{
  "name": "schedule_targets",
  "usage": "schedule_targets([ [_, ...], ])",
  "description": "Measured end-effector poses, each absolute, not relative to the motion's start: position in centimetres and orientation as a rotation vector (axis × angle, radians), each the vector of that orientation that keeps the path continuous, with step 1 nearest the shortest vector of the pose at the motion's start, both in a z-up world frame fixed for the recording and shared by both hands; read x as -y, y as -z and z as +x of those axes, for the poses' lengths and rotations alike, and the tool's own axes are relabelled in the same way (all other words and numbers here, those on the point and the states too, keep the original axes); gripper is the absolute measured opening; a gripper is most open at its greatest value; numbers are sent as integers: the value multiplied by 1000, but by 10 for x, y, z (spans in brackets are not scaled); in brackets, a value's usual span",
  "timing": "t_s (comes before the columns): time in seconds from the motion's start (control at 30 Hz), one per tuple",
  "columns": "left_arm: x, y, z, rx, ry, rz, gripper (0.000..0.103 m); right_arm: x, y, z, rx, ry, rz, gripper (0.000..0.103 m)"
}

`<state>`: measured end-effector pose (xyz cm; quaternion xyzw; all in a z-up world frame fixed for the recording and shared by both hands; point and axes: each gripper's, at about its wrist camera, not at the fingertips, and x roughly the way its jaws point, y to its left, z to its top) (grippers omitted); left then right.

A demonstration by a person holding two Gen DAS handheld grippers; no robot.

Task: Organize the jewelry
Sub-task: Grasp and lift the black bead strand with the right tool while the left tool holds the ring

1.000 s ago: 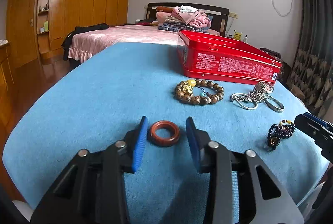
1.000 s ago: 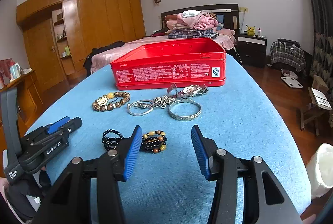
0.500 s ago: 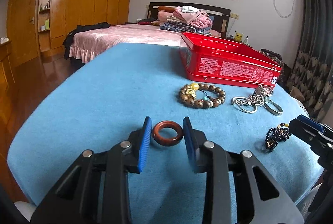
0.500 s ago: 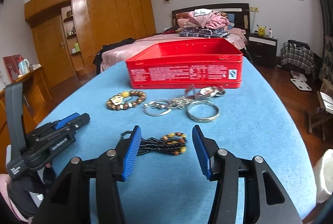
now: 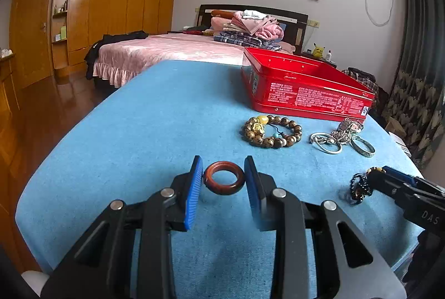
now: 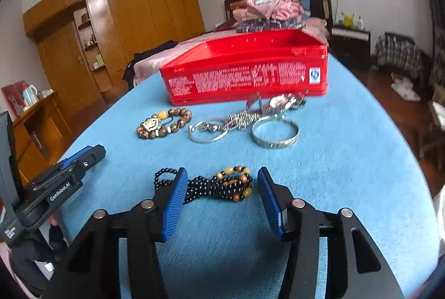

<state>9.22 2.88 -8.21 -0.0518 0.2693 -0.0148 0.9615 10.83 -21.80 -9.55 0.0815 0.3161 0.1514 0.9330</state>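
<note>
A red-brown ring [image 5: 224,182] sits between the blue pads of my left gripper [image 5: 224,168], which is shut on it just above the blue table [image 5: 155,115]. My right gripper [image 6: 219,182] is open, its pads on either side of a black bead bracelet with amber beads [image 6: 219,185] lying on the cloth. An open red tin box [image 6: 244,71] stands at the back; it also shows in the left wrist view [image 5: 306,87]. In front of it lie a brown bead bracelet [image 6: 162,122], a silver hoop [image 6: 207,129], a silver bangle [image 6: 275,132] and a watch [image 6: 281,101].
The left gripper's body [image 6: 64,176] shows at the left in the right wrist view. The table edge drops to a wood floor [image 5: 41,110] on the left. A bed [image 5: 172,49] and a wardrobe [image 5: 111,1] stand behind.
My left gripper's jaws have closed in onto the red-brown ring. My right gripper has moved forward so its open pads now flank the black bead bracelet.
</note>
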Motion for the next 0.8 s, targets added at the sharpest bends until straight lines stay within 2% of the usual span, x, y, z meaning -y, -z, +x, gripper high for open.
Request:
schedule_targets([
  [0.03, -28, 82, 92, -545, 33, -104, 29, 218, 96, 107, -648, -312, 167, 45],
  [0.07, -28, 82, 92, -546, 34, -103, 29, 218, 95, 107, -649, -314, 157, 39],
  [0.1, -28, 82, 92, -546, 35, -102, 29, 218, 95, 106, -647, -313, 151, 20],
  [0.17, -27, 83, 92, -549, 37, -102, 29, 221, 96, 106, -659, -338, 180, 10],
  [0.57, -22, 84, 92, -552, 51, -92, 29, 261, 85, 112, -606, -194, 231, 6],
  [0.8, -21, 85, 93, -552, 57, -92, 29, 256, 93, 102, -673, -221, 207, 6],
])
